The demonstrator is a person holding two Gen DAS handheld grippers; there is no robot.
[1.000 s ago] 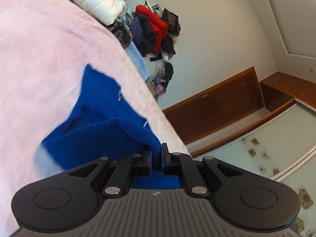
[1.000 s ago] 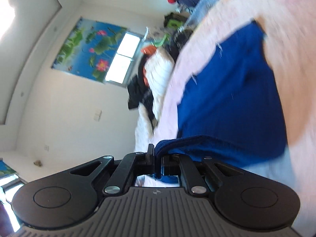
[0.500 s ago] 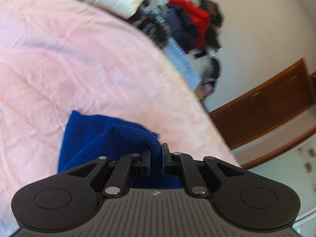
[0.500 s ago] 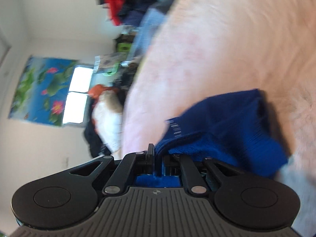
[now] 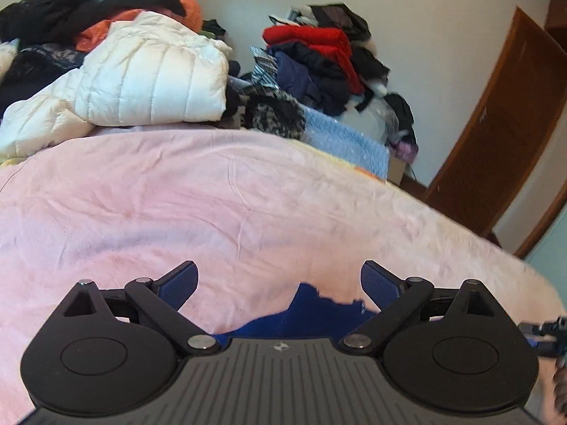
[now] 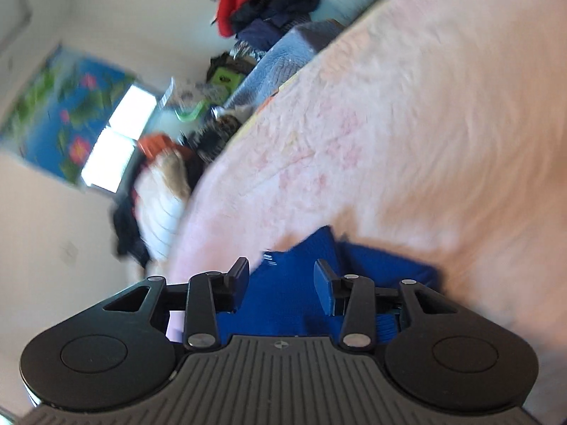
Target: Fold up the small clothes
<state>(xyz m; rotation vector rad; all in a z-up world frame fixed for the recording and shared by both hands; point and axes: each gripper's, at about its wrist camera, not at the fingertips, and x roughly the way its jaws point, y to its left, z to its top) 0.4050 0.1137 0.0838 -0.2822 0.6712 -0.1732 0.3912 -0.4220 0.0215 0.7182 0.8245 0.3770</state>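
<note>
Both tools have let go; blue garment (image 5: 312, 313) lies on pink blanket (image 5: 248, 205).

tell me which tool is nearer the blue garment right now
Right. The right tool is open directly over the blue garment, cloth showing between its fingers. The left tool is open too, with only the garment's edge showing low between its fingers.

One blue garment (image 5: 312, 310) lies on one pink bed (image 5: 248, 205). Two tongs show, the left tongs (image 5: 280, 281) and the right tongs (image 6: 281, 279), each with two fingers spread apart. One white puffer jacket (image 5: 141, 81), one wooden door (image 5: 496, 134), one window (image 6: 117, 148) and one flower poster (image 6: 60, 117).
</note>
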